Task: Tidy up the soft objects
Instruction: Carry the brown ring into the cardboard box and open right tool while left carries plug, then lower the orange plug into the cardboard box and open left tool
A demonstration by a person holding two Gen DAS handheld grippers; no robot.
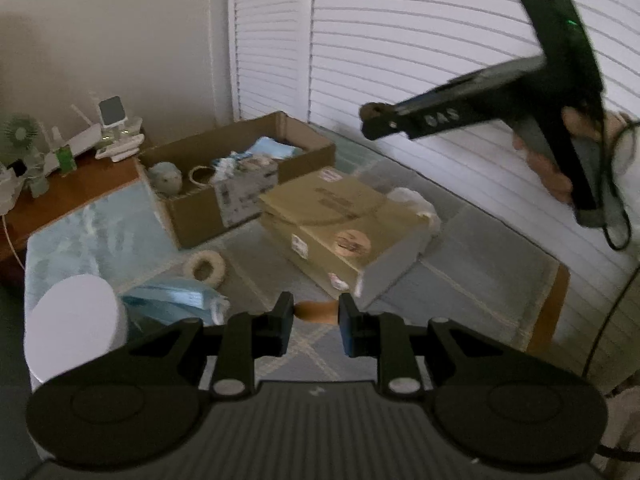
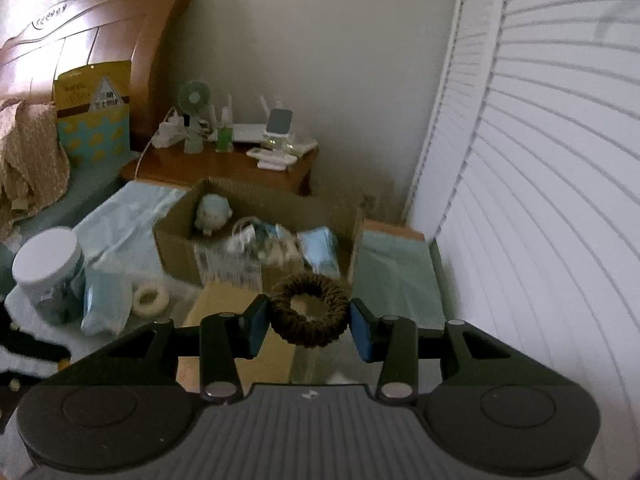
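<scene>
The dark brown scrunchie (image 2: 308, 309) sat between the pads of the right gripper (image 2: 308, 322), held up in the air above the closed cardboard package (image 1: 344, 216) and short of the open box (image 2: 256, 236). Jaws were closed on it, w/ each blue pad touching the ring's outer edge; it looked lightly pinched, not crushed.

Judgement: the step in hand was carrying the scrunchie over to the open box, where a pale plush toy (image 2: 214, 212), blue packs and other soft bits already lay. To do it well: keep the squeeze as is, since the ring is springy and could pop out sideways if pressed harder; travel fwd until the pads are over the box interior, past its near wall; lower a bit before letting go so it doesn't bounce off the rim.

The left gripper (image 1: 314, 322) hung low over the bedding w/ jaws apart and nothing between the pads; a brownish object (image 1: 316, 311) showed beyond the gap, but I couldn't tell what it was. It was aimed near a white fluffy ring (image 1: 205, 267) and a blue pack (image 1: 172, 300) beside a white-lidded tub (image 1: 74, 320), probably next candidates. Best to hold it clear of the right gripper's path.
</scene>
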